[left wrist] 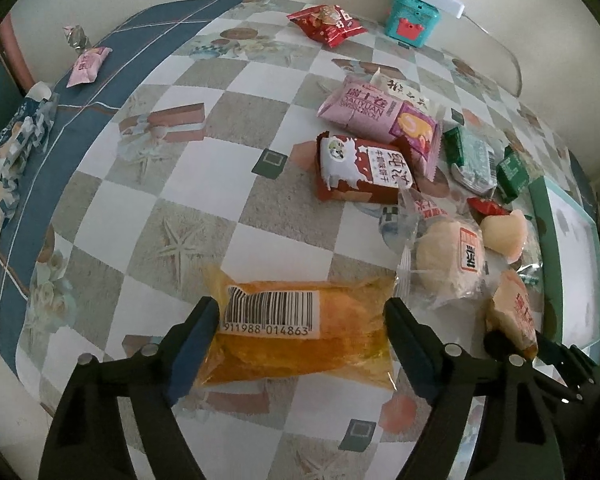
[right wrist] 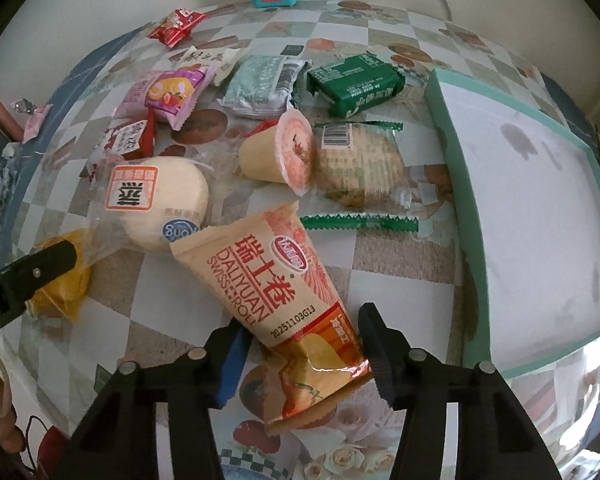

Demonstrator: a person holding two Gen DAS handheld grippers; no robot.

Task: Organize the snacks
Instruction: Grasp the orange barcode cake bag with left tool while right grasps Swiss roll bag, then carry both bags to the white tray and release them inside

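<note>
Orange-yellow wrapping w/ a barcode label is seen on the yellow snack pack, which is bracketed by the left hand-held gripper; the jaws are spread at its two short ends, and firm contact can't be told. The pack lies flat on the checkered tabletop. The right hand-held gripper is set around the lower end of the cream-and-red Swiss roll pack, jaws apart, pads close to its sides; a real pinch can't be confirmed. That pack is tilted, its top end toward the round bun pack. A jelly cup and green biscuit packs are clustered beyond. A teal-rimmed tray is seen at the right, nothing visible inside it.
</note>
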